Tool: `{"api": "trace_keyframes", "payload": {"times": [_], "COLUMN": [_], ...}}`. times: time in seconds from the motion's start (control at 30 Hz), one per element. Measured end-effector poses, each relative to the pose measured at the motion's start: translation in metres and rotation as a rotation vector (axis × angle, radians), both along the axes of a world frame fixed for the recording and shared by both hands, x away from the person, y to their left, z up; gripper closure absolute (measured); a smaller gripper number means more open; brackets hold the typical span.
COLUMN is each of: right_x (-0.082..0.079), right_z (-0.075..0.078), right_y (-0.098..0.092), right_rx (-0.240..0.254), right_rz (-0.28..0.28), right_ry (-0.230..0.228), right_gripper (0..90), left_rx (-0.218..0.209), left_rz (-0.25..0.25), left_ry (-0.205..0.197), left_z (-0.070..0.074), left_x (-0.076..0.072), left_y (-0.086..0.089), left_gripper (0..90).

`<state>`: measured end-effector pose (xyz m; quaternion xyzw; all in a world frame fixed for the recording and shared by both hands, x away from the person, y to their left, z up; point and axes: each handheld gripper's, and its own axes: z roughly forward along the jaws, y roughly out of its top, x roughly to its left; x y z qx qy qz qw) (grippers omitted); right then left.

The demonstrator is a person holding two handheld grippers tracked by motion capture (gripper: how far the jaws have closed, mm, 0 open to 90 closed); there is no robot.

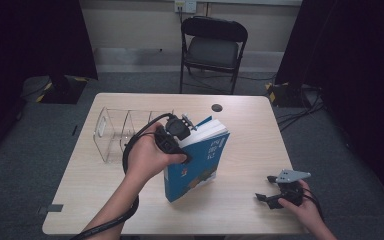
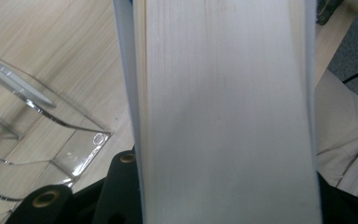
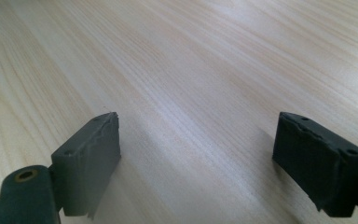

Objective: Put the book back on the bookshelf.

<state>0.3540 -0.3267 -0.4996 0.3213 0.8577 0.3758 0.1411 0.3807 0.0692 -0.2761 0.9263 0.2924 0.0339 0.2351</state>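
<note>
A thick book with a blue cover point(image 1: 205, 162) stands tilted on its lower corner on the wooden table point(image 1: 255, 135). My left gripper point(image 1: 181, 141) is shut on it, clamping it across its thickness near the upper edge. In the left gripper view the book's pale page block point(image 2: 223, 112) runs up between the jaws, and one black finger point(image 2: 119, 186) presses against its side. My right gripper point(image 1: 266, 188) rests near the table's front right corner. In its own view the right gripper point(image 3: 209, 154) is open, with bare wood between its fingers point(image 3: 91, 154).
A clear acrylic rack with dividers point(image 1: 115, 132) lies on the table's left half, close to the book; the rack point(image 2: 37, 116) also appears beside the left jaw. A small dark disc point(image 1: 217, 107) sits near the far edge. A black folding chair point(image 1: 212, 45) stands behind the table.
</note>
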Motion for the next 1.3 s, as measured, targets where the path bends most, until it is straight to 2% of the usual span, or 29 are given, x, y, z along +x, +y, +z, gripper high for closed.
{"api": "trace_keyframes", "payload": {"times": [0.23, 0.43, 0.47, 0.53, 0.97, 1.3], "right_x": [0.000, 0.000, 0.000, 0.000, 0.000, 0.000], "right_z": [0.000, 0.000, 0.000, 0.000, 0.000, 0.000], "right_y": [0.000, 0.000, 0.000, 0.000, 0.000, 0.000], "right_rx": [0.000, 0.000, 0.000, 0.000, 0.000, 0.000], "right_rz": [0.000, -0.001, -0.001, -0.001, -0.003, -0.006], "right_ry": [0.000, 0.000, 0.000, 0.001, 0.000, 0.000], "right_gripper": [14.1, 14.1, 14.1, 14.1, 14.0, 14.1], "left_rx": [0.001, -0.019, -0.025, -0.031, -0.025, -0.023], "left_rz": [0.022, 0.057, 0.078, 0.083, 0.118, 0.165], "left_ry": [0.007, -0.001, 0.005, 0.009, 0.008, 0.015], "left_z": [0.001, 0.004, 0.005, 0.006, 0.008, 0.007], "left_x": [-0.004, -0.008, -0.010, -0.010, -0.013, -0.015], "left_y": [0.016, 0.029, 0.033, 0.034, 0.060, 0.078], "left_gripper": [62.0, 62.0, 62.0, 62.0, 62.0, 62.0]}}
